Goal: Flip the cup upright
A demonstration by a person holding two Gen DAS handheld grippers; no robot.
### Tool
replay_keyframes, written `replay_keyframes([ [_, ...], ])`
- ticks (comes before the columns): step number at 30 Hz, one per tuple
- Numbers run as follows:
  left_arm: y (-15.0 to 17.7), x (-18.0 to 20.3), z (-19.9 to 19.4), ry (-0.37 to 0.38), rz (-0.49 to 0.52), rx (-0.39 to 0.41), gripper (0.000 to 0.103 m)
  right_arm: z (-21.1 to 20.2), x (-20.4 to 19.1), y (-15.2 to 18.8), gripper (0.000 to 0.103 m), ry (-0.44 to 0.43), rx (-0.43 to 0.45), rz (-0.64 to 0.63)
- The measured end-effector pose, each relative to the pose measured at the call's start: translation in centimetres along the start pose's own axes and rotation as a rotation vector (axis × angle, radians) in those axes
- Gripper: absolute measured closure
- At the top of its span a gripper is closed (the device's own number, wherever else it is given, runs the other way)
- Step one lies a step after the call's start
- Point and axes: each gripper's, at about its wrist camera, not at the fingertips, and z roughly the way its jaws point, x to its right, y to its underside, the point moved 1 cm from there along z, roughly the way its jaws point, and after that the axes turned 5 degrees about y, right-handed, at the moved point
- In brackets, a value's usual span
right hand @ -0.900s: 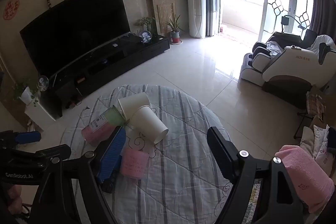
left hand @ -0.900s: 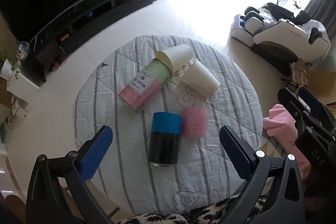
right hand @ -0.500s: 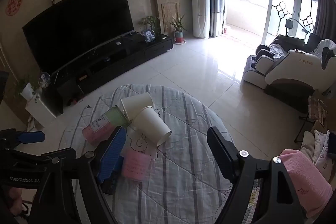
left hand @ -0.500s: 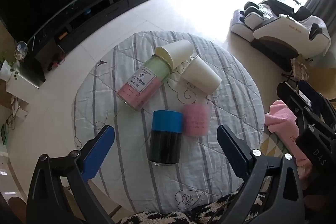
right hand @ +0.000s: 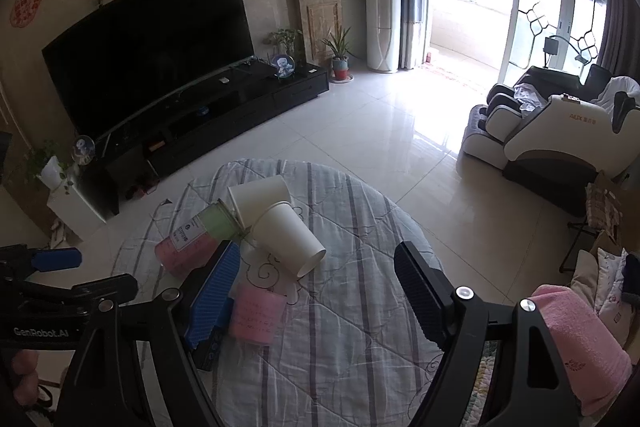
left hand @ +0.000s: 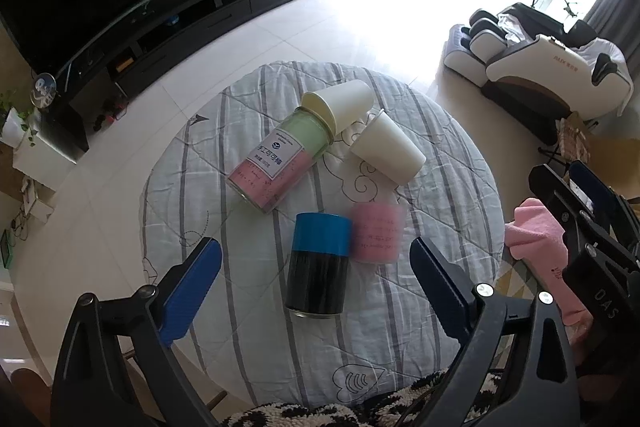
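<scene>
Paper cups, smooth tapered, lie tipped on quilted cloth; left hand-held gripper, right hand-held gripper both wide, empty.

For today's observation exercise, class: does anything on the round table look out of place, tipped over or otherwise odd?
Yes. Two white paper cups lie on their sides: one against the mouth of a toppled pink-and-green jar, the other just beside it. The blue-lidded black canister also lies flat. Nothing looks spilled.
</scene>
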Motion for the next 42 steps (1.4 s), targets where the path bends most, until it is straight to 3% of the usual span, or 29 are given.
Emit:
replay_keyframes([
  [7,-0.03,0.02,-0.12,0.017,-0.005,0.001,0.010,0.17,0.09,0.23,0.022,-0.041,-0.009,0.007],
  [16,-0.07,0.09,-0.25,-0.022,-0.005,0.012,0.009,0.31,0.24,0.40,0.022,-0.035,-0.022,0.013],
  [42,0.08,-0.19,-0.42,-0.031,-0.016,0.010,0.009,0.80,-0.34,0.92,0.022,-0.062,-0.065,-0.021],
])
